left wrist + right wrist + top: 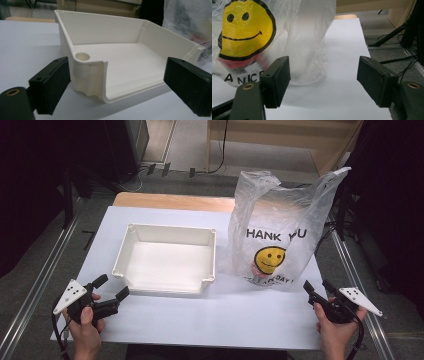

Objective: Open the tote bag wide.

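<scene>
Grippers first, from the high view: your left gripper [111, 287] sits at the near left corner of the white sheet [240, 320], jaws spread and holding nothing, aimed at the near left corner of the white tray [131, 236]. Your right gripper [319, 288] is at the near right edge, also spread and empty, just short of the plastic bag [295, 205]. That bag stands upright to the right of the tray, close beside it, handles up, printed with a yellow smiley and lettering. The tray looks bare inside, so by my reading nothing has been moved out of the bag yet; the whole unloading is still ahead of you.

Left gripper view: both black jaws stand wide apart with the tray's rounded corner post [82, 57] between and beyond them, not touched. The tray floor is clean (no item lies in it). A slice of the bag [185, 17] shows at the far right.

Right gripper view: the jaws are open on empty air over the sheet [342, 82]. The bag [307, 37] is up and to the left, near the left jaw but apart from it. Something red [237, 62] sits low inside, under the smiley; what it is I cannot tell through the film. I'd judge your next job is opening the bag's mouth, then reaching in.
</scene>
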### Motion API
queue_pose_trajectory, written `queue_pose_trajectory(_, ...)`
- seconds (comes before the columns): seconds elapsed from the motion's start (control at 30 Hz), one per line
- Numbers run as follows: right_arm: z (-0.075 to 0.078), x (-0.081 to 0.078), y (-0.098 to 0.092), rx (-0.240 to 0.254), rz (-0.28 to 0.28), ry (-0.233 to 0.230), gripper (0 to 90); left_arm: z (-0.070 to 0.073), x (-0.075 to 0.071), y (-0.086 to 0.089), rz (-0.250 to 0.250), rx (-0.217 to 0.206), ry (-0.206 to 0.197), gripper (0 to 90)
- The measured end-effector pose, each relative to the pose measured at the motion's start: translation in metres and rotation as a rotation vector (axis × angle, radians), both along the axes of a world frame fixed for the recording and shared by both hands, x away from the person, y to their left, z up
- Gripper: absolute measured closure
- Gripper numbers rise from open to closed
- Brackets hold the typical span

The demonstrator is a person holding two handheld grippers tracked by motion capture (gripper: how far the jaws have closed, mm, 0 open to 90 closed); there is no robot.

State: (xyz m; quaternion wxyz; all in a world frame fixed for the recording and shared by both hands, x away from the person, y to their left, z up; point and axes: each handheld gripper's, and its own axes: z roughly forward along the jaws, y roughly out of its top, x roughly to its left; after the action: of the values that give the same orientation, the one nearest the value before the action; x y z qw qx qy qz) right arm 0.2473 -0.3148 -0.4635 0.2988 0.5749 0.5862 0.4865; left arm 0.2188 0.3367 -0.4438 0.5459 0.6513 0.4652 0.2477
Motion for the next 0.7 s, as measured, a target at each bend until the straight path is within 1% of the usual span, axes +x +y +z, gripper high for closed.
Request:
queue_pose_trajectory(0.07,0.000,0.002,0.001,0.003,0.004,0.004,27.0,0.001,-0.001,-0.002,0.002,0.009,-0.001,2.3)
queue_pose_trajectory(0.17,-0.001,0.004,0.002,-0.002,0.005,0.008,26.6,0.002,-0.003,-0.003,0.009,0.014,-0.008,2.2)
queue_pose_trajectory(0.2,0.000,0.006,0.002,-0.006,0.007,0.004,26.2,0.004,-0.004,-0.003,0.011,0.010,-0.015,2.2)
queue_pose_trajectory(0.23,0.000,0.006,0.003,0.003,0.006,0.009,26.1,0.005,-0.005,-0.003,0.012,0.007,-0.017,2.2)
queue_pose_trajectory(0.27,0.001,0.006,0.004,0.003,0.009,0.005,25.8,0.007,-0.006,-0.003,0.013,0.000,-0.022,2.1)
queue_pose_trajectory(0.37,0.003,0.006,0.006,0.007,0.019,0.007,25.6,0.008,-0.006,-0.006,0.020,-0.009,-0.025,0.8)
queue_pose_trajectory(0.47,0.007,0.007,0.009,0.005,0.034,0.003,25.5,0.009,-0.005,-0.014,0.022,0.008,-0.026,0.8)
queue_pose_trajectory(0.53,0.009,0.008,0.012,0.005,0.046,0.009,25.4,0.010,-0.003,-0.022,0.021,0.015,-0.029,0.8)
queue_pose_trajectory(0.57,0.009,0.008,0.012,0.005,0.046,0.009,25.4,0.010,-0.003,-0.022,0.021,0.015,-0.029,0.8)
queue_pose_trajectory(0.6,0.011,0.009,0.013,0.013,0.048,0.008,25.2,0.011,-0.003,-0.026,0.023,0.031,-0.027,0.8)
queue_pose_trajectory(0.63,0.015,0.010,0.015,0.019,0.052,-0.003,25.2,0.011,-0.002,-0.028,0.022,0.038,-0.025,0.8)
queue_pose_trajectory(0.67,0.018,0.011,0.016,0.027,0.054,-0.004,24.9,0.012,0.000,-0.034,0.016,0.038,-0.015,0.8)
queue_pose_trajectory(0.7,0.021,0.011,0.018,0.023,0.061,-0.008,24.3,0.011,0.001,-0.037,0.007,0.037,-0.013,0.8)
